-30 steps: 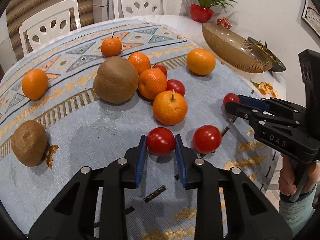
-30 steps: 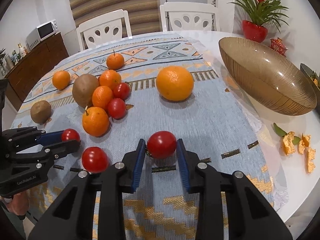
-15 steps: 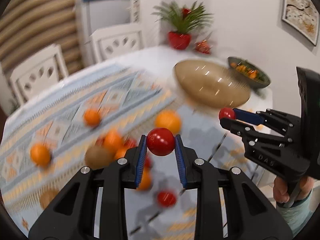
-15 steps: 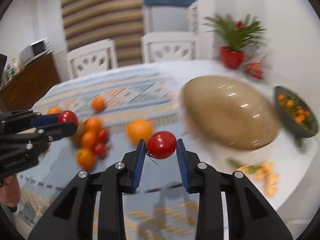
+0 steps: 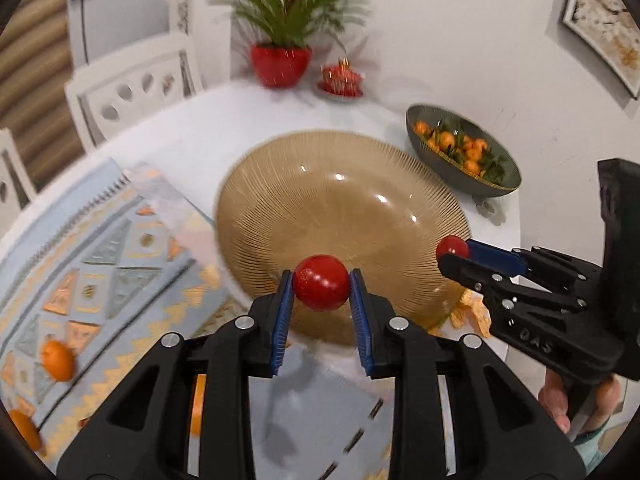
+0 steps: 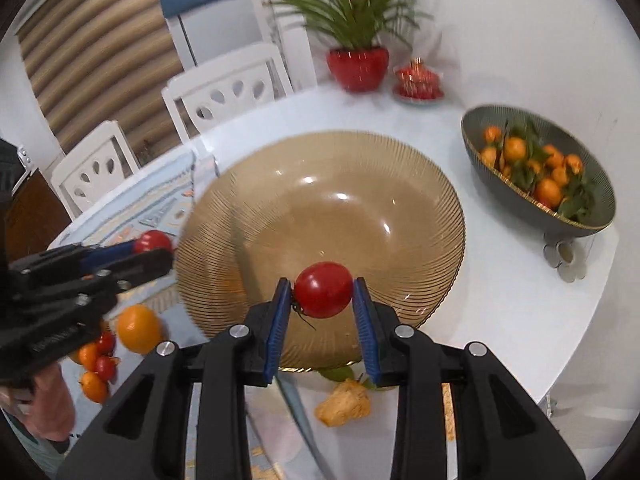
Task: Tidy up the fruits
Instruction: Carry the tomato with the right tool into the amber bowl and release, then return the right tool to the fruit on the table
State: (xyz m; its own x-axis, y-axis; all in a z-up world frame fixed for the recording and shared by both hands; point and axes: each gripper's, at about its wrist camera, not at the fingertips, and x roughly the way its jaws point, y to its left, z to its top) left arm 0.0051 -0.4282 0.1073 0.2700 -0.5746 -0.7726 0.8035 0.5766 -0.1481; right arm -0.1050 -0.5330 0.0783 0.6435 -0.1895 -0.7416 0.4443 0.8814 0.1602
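Gripping a red tomato (image 5: 321,288) in L gripper (image 5: 321,300), blue pads (image 5: 282,320) tight on both sides, held above near rim of amber glass bowl (image 5: 340,208). R gripper (image 6: 323,300) likewise clamped on 2nd tomato (image 6: 323,295), also over bowl's near edge. Bowl on white table (image 6: 500,280). Beyond it, dark bowl w/ mandarins (image 6: 540,176). Loose oranges (image 6: 138,328) on patterned cloth (image 5: 100,260) to left. Orange peel (image 6: 344,406) by near rim.

Red tomato (image 5: 321,288), ribbed amber bowl (image 5: 340,184), blue-padded black gripper (image 5: 321,304).
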